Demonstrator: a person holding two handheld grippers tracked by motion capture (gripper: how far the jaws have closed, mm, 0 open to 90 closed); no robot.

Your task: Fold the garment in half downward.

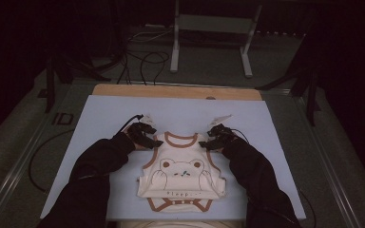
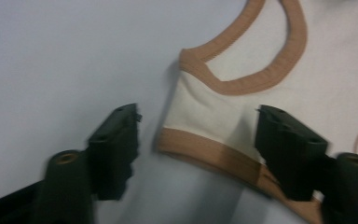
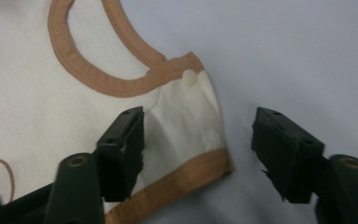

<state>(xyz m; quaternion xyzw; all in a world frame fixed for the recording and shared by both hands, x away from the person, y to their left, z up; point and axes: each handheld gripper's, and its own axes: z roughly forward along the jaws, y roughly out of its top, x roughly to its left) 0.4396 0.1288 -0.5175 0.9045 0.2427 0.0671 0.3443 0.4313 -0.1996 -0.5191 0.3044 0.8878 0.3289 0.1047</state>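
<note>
Pale blue sheeting [image 1: 104,114] covers the table, with a wooden board edge [image 1: 176,91] at its far side and a white metal stand [image 1: 214,28] on the dark floor beyond. On it lies a cream sleeveless baby bodysuit with brown trim and a bear drawing [image 1: 183,173]; the small lettering under the bear is too blurred to read. Nothing blocks either shoulder. The left gripper [image 2: 198,135] straddles one shoulder strap, the right gripper [image 3: 198,135] the other, both part-open with pads not yet pressing cloth.

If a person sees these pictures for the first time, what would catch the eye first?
A cream baby bodysuit with brown trim and a bear drawing lies flat on the pale blue mat. The left claw and the right claw each sit at one shoulder strap, jaws apart around the cloth. The room around the table is dark.
</note>
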